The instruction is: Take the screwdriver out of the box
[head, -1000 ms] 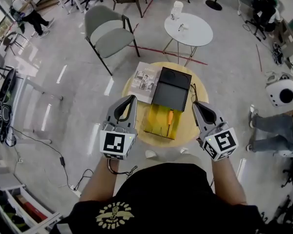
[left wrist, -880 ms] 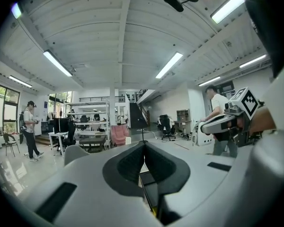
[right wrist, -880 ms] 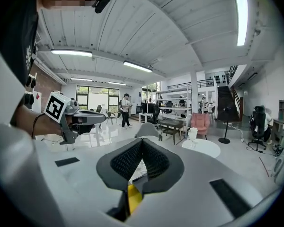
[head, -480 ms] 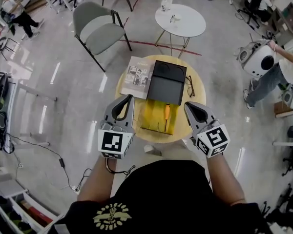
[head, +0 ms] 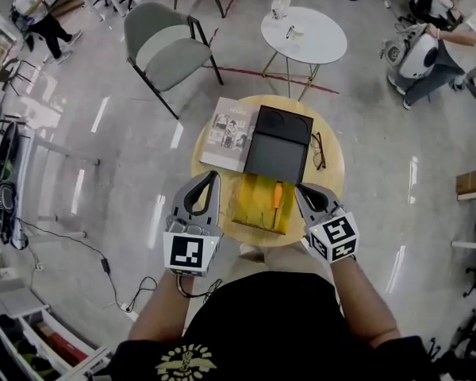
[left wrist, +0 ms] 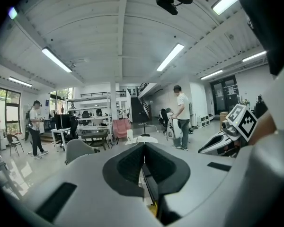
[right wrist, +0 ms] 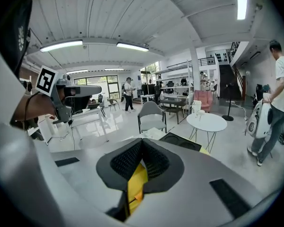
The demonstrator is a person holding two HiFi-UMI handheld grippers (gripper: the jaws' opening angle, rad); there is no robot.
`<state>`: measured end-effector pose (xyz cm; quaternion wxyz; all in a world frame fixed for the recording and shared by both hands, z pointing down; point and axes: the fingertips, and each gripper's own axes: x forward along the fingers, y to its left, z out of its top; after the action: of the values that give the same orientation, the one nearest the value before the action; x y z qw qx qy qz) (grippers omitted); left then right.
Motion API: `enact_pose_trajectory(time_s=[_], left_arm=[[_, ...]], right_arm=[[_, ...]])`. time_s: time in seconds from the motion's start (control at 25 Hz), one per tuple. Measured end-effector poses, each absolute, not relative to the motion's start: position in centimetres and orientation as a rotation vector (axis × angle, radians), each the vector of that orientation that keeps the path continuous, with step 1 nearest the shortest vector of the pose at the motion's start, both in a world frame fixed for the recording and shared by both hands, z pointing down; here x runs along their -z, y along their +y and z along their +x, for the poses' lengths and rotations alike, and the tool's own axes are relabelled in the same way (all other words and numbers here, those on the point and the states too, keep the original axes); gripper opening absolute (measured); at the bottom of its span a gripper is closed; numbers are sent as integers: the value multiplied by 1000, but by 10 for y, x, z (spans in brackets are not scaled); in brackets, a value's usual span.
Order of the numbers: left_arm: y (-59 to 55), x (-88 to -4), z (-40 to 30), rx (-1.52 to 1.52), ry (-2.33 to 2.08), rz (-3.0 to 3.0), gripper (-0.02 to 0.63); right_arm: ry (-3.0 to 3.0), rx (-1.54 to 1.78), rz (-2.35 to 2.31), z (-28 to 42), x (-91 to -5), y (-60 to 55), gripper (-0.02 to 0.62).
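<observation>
the screwdriver (head: 276,199), recognised by its orange handle, is laid lengthwise inside the open yellow box (head: 250,209) on the round wooden table (head: 337,177). a black lid (head: 278,143) is seen over the box's far end, with a magazine (head: 230,132) laid to its left and a pair of glasses (head: 318,151) to its right. the left gripper (head: 213,179) and right gripper (head: 301,190) are held on either side of the box, each with jaws pressed together and nothing pinched.

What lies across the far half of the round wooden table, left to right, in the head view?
Left to right: magazine → black lid of the box → glasses.
</observation>
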<state>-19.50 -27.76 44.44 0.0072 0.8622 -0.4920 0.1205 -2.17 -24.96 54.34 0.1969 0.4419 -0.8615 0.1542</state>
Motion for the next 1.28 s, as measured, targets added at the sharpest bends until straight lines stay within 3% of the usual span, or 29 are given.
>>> enact_pose_trajectory(time_s=[0.92,1.28], left_arm=[[-290,-489,-186,-435,-1528,2645,17],[-286,-498,-185,-445,-1522,2644,17]], right_arm=[[-2189,-656,1112,-23,-699,-265,20],[-2083,-764,1092,-21,-749,-263,94]])
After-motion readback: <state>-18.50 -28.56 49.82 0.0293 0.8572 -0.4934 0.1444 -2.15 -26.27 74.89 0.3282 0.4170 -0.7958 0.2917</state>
